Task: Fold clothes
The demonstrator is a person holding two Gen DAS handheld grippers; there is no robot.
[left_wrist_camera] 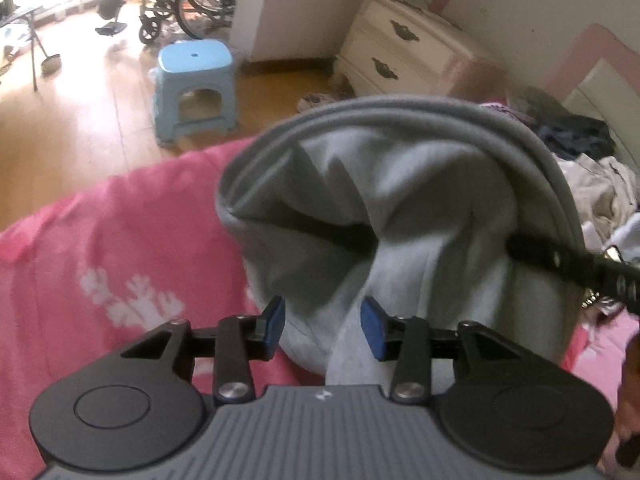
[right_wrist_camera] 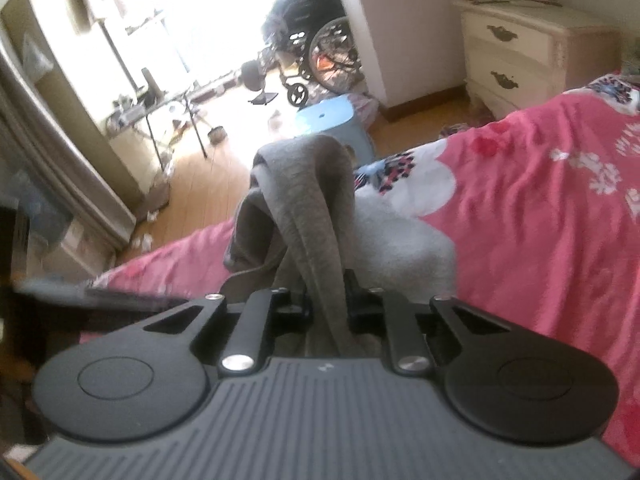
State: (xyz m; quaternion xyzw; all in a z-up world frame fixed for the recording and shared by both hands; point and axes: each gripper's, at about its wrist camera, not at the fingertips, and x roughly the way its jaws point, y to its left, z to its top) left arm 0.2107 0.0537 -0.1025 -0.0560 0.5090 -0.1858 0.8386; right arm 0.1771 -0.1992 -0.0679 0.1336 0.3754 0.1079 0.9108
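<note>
Now the grey garment is hanging bunched above the pink bed, near the edge facing the floor, lifted rather than lying flat. The right gripper is pinching a grey band of it, jaws closed on the cloth. The left gripper is holding its blue pads apart with fabric draped between them, so its jaws are standing open around the cloth, not clamping it. A black bar crossing the left view is probably the other tool, though blur is making that uncertain.

Risk, as I judge it: with only one grip holding, the cloth may be sliding out or twisting, and the loose part may be dropping over the bed edge. Closing the left jaws on several layers would be setting a crooked fold.

Counted: one grey garment, two grippers, one bed, one heap of other clothes toward the headboard corner.
</note>
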